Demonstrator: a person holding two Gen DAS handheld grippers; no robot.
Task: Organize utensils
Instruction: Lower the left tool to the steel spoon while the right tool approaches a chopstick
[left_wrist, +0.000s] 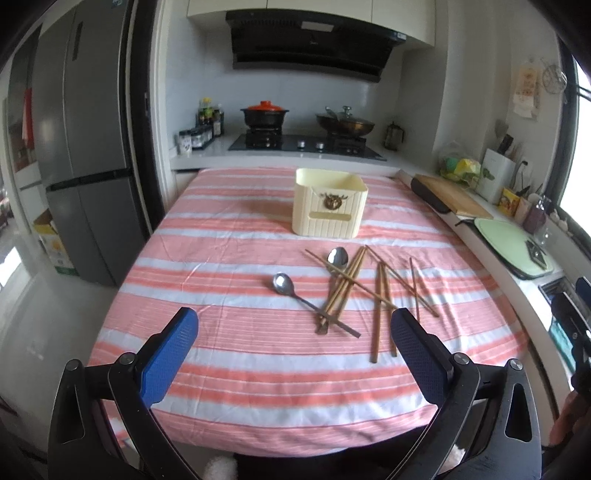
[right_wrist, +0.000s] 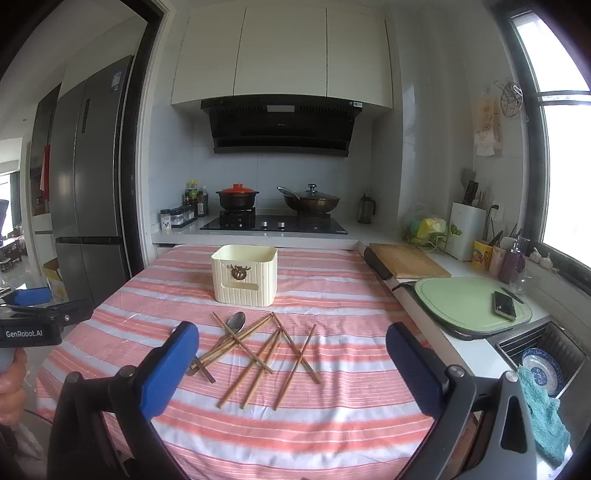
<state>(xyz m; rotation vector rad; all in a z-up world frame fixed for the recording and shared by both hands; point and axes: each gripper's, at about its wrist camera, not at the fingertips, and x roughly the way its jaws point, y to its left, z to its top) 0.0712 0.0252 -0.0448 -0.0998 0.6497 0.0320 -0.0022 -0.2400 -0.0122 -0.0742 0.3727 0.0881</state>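
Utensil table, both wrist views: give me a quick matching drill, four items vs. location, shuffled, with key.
Items:
1. cream utensil holder
2. wooden chopsticks
3. phone
4. clay pot with red lid

Places:
A. on the green cutting board
B. on the stove burner
C. scattered on the striped tablecloth, near side
D. upright on the tablecloth, far side

Pairs: 1-D, 2-C, 3-A, 4-B
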